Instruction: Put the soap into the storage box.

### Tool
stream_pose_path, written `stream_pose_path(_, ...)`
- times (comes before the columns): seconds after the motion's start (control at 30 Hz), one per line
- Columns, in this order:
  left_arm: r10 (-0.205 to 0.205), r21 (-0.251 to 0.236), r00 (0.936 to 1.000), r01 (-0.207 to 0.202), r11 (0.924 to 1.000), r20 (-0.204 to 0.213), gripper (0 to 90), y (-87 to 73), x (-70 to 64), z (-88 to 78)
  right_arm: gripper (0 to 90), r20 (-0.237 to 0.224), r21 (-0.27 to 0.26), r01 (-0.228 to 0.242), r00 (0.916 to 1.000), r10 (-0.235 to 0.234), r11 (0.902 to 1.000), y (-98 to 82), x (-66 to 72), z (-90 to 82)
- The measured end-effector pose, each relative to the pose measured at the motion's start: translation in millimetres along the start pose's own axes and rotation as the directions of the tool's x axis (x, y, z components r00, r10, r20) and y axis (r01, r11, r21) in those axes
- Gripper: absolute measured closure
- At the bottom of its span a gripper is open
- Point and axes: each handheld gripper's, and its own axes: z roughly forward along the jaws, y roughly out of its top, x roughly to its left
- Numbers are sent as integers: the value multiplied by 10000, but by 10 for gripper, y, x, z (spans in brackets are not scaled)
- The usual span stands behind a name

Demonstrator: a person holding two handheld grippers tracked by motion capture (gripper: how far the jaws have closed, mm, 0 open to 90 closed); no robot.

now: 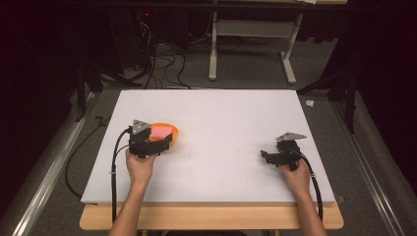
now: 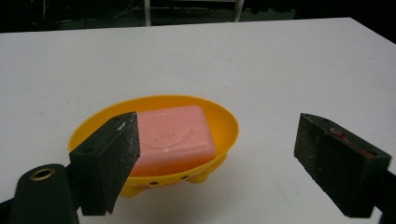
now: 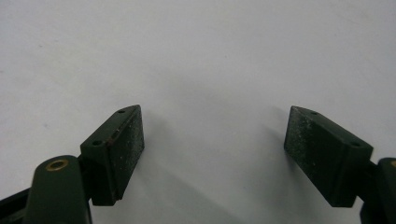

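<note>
An orange soap dish (image 1: pixel 174 137) sits on the left half of the white table (image 1: pixel 231 118) with a pink bar of soap (image 1: pixel 162 131) lying in it. My left gripper (image 1: pixel 164 142) hovers at the dish's near side. In the left gripper view its jaws stand wide apart. The dish (image 2: pixel 226 122) and soap (image 2: pixel 175 135) lie just beyond the left jaw, with nothing pressed between the pads. My right gripper (image 1: pixel 265 156) rests low over the right half of the table, pointing left. Its jaws (image 3: pixel 215 140) are open over bare white surface.
The table's wooden front edge (image 1: pixel 211 216) lies near the person's forearms. Black cables (image 1: pixel 162 64) and a white desk frame (image 1: pixel 255 44) are on the floor beyond the far edge. Metal rails (image 1: pixel 49 172) run along both sides.
</note>
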Motion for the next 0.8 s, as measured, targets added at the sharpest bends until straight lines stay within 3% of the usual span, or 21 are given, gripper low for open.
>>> stream_pose_path(0.4, 118, -44, 9989, -117, 9999, 459, 156, -48, -106, -64, 208, -1, -1, 3, 10000, -3, 10000, 0, 0, 0)
stream_pose_path(0.8, 499, -25, 9934, -500, 9987, 1035, 160, -67, -253, -93, 208, 12, -5, 6, 10000, -6, 10000, 0, 1, 0)
